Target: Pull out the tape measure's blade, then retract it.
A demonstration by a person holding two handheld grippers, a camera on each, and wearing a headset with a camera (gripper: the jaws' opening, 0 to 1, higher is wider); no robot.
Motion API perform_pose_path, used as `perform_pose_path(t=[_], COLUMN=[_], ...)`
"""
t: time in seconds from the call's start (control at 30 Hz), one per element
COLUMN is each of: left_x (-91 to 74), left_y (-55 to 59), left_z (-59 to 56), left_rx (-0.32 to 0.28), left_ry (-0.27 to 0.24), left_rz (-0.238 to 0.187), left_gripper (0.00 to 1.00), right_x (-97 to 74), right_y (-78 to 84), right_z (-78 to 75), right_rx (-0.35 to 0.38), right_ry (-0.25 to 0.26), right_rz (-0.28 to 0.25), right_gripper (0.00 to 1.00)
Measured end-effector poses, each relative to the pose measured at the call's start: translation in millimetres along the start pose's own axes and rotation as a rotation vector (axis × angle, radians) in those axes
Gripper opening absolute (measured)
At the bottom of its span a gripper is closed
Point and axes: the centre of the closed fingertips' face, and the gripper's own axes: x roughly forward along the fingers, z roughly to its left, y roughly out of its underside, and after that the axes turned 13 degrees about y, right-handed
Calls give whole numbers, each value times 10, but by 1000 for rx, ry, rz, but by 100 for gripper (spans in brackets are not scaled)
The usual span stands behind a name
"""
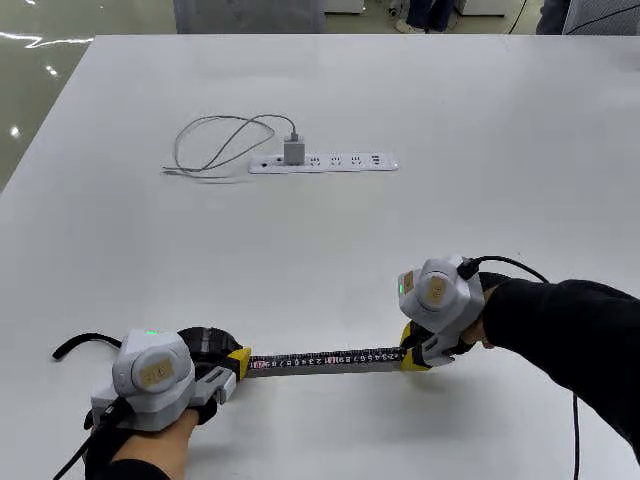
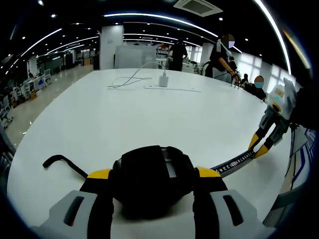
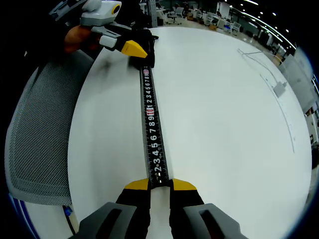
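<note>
**Left gripper (image 1: 222, 368) with tape measure (image 1: 205, 343)**

Clamped round black case (image 2: 152, 179) on table (image 1: 400, 230); blade (image 1: 325, 360) lies flat, its tip pinched by right gripper (image 1: 410, 352) (markings face up). Recommended: pull level, in line with case; keep case steady.

The table (image 1: 330, 230) is seen as a white, smooth surface with a soft sheen, and the floor (image 1: 40, 80) is glossy, with light reflected in it. The tape measure's case (image 2: 152, 177) appears to be made of black matt plastic or rubber, and the blade (image 3: 152, 129) is a thin dark band with a slight gloss. The left gripper (image 1: 232, 365) and the right gripper (image 1: 414, 358) are covered in smooth light-grey plastic with yellow tips, while matt black cloth is seen on the sleeve (image 1: 570, 330) and grey open mesh on the chair (image 3: 42, 134).
</note>
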Motion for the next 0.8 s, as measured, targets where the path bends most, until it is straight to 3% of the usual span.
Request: perform_pose_path(t=[0.8], left_x=[5], left_y=[-1], left_z=[1], left_rx=[2], left_ry=[1], left_rz=[5], left_gripper=[60], right_x=[17], right_y=[-63], right_z=[10], right_rx=[13], right_ry=[2], right_rz=[7], right_gripper=[10])
